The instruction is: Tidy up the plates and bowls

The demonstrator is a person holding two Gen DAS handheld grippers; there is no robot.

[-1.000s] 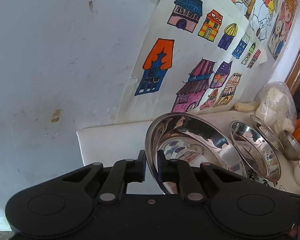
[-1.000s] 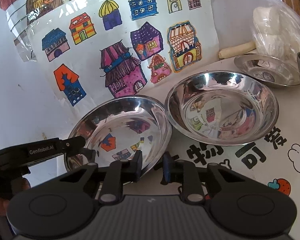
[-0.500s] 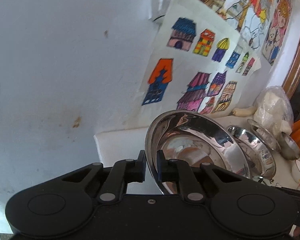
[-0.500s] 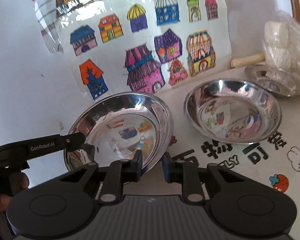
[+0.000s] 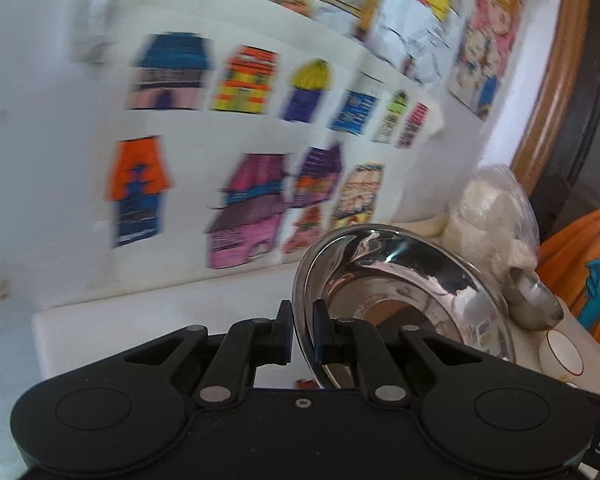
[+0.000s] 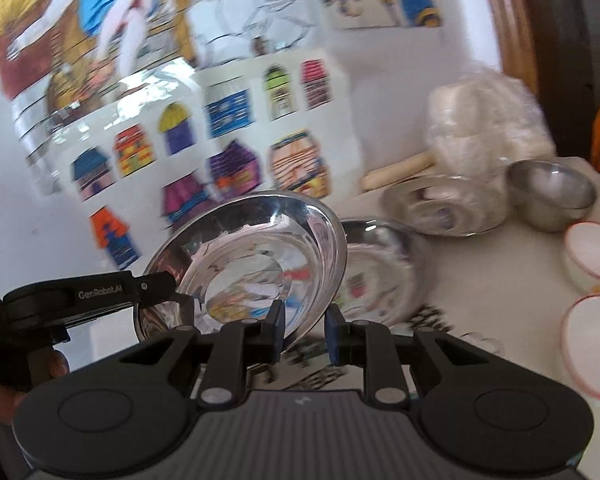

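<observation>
A steel plate [image 5: 400,292] is held off the table, its near rim pinched between the two pads of the left gripper [image 5: 302,334], which are pressed almost together on the thin metal. From those fingers the dish extends forward and to the right, tilted, hollow side up. In the right wrist view the same plate [image 6: 252,264] is seen raised and slanted, with the left gripper [image 6: 168,286] clamped on its left edge. The right gripper [image 6: 303,330] is set at the near rim; its jaws stand narrowly parted, the left pad [image 6: 276,330] at or just over the edge, but whether the rim is actually pinched cannot be told through the blur.

Just past the right fingers, to their right, a second steel plate [image 6: 380,276] lies flat on the table, partly covered by the lifted one. Farther beyond, a third steel dish [image 6: 444,208], a small steel bowl [image 6: 552,192] and two white bowls [image 6: 592,252] are ranged along the right.

Judged step: carrying the lifted plate over for nesting in the second one. The rim grip is thin and slippery, so the plate is best levelled, centred above the lower dish, lowered until metal meets metal, and only then released; dropping from a tilt risks a skid or a clatter
</observation>
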